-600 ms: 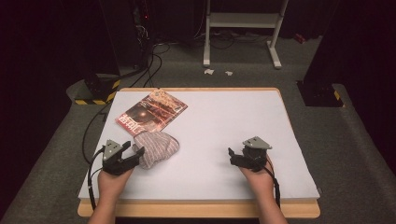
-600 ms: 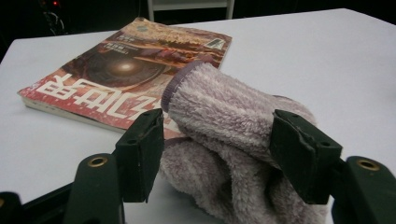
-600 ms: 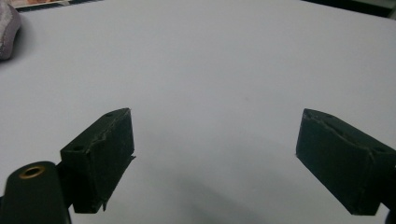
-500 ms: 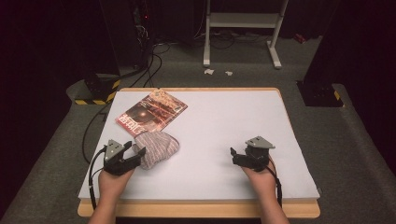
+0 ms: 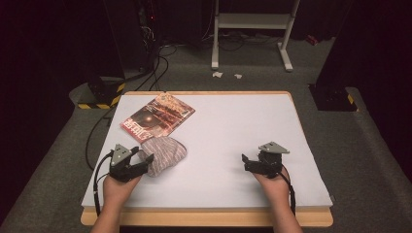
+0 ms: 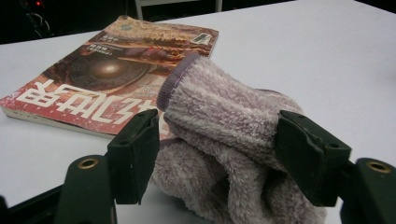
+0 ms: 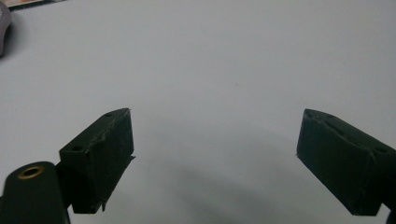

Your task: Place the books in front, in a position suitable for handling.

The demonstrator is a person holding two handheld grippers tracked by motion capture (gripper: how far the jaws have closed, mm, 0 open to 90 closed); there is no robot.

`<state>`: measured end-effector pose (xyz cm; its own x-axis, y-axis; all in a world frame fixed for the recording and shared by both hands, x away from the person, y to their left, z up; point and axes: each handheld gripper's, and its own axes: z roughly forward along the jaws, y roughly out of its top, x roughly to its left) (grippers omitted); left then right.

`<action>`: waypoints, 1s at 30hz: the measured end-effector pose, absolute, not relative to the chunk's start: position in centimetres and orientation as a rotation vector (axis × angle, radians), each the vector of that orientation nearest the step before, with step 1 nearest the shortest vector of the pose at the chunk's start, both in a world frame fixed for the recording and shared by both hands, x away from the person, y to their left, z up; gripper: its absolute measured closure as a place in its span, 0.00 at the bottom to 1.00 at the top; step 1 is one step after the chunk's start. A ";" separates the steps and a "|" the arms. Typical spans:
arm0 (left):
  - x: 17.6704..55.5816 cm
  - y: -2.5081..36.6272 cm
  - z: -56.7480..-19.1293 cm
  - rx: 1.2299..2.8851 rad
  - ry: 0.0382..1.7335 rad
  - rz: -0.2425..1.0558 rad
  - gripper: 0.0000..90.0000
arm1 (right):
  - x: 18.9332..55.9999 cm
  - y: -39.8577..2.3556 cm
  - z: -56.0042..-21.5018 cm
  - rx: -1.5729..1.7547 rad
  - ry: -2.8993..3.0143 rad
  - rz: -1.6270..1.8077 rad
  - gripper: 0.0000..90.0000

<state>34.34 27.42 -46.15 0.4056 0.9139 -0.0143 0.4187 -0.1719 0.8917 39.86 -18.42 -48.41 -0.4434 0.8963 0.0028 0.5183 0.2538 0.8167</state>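
A fuzzy mauve cloth (image 5: 165, 153) lies bunched on the white table (image 5: 233, 126), just in front of a red magazine (image 5: 158, 116). My left gripper (image 5: 145, 159) sits at the cloth's near left side. In the left gripper view its jaws (image 6: 217, 140) stand wide on either side of the cloth (image 6: 219, 107), which rests on the table, with the magazine (image 6: 107, 79) behind it. My right gripper (image 5: 247, 163) rests low at the table's near right, pointing left. Its jaws (image 7: 215, 154) are open with bare table between them, and the cloth's edge (image 7: 3, 28) shows far off.
Beyond the table's far edge stand a white metal frame (image 5: 252, 24), dark equipment with loose cables (image 5: 155, 73) and a yellow-and-black striped base (image 5: 99, 99). A black foot (image 5: 330, 97) sits on the floor at the far right. The wooden table rim (image 5: 204, 218) runs along the near side.
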 end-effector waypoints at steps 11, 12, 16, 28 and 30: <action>33.9 25.9 -44.5 1.765 1.060 0.713 0.28 | 39.4 -18.8 -48.5 1.305 2.062 1.079 0.12; 34.1 25.9 -44.7 1.771 1.064 0.704 0.28 | 39.4 -18.9 -48.5 1.303 2.062 1.079 0.12; 35.0 25.8 -45.7 1.800 1.104 0.664 0.25 | 39.1 -18.9 -48.6 1.306 2.063 1.075 0.12; 37.0 26.2 -49.3 1.952 1.223 0.563 0.17 | 39.1 -18.7 -48.8 1.311 2.071 1.064 0.12; 37.1 26.2 -49.7 1.987 1.225 0.565 0.19 | 39.1 -18.7 -48.8 1.315 2.072 1.064 0.12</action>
<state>37.13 26.17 -49.73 0.4515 0.8922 -0.0059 0.5751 -0.2860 0.7664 39.11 -18.66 -48.83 -0.4353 0.9000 0.0213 0.5417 0.2429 0.8047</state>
